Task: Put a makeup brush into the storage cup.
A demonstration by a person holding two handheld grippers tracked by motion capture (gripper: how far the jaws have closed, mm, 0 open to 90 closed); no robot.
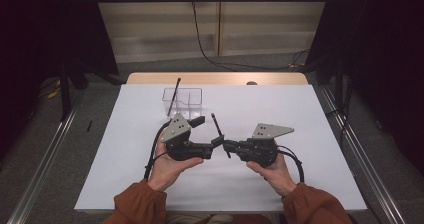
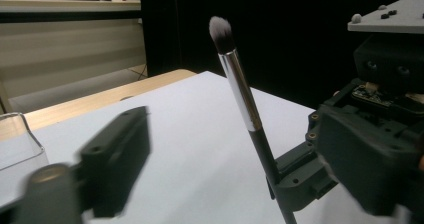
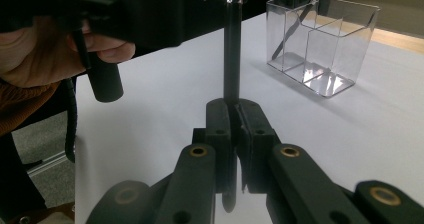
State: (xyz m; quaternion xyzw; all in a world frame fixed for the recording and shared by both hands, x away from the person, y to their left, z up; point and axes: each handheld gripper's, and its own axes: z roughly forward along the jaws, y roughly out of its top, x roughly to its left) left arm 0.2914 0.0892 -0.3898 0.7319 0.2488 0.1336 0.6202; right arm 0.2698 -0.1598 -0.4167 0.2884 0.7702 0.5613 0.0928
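Observation:
A makeup brush [image 1: 216, 125] with a black handle, silver ferrule and dark bristles stands nearly upright over the white table [image 1: 300, 109]. My right gripper [image 1: 229, 145] is shut on the lower handle, and in the right gripper view its jaws [image 3: 235, 119] pinch the brush [image 3: 231, 59]. In the left gripper view the brush [image 2: 240, 89] rises from the right gripper [image 2: 295, 179]. My left gripper [image 1: 216, 141] faces it from the left. It is open, and one blurred finger [image 2: 117, 159] stands well apart from the brush.
A clear divided box [image 1: 182, 101] stands behind the grippers, with a second thin brush [image 1: 174, 95] leaning in its left compartment. The box [image 3: 325, 44] and that brush [image 3: 295, 24] also appear in the right gripper view. The table's wooden edge [image 1: 215, 78] lies beyond.

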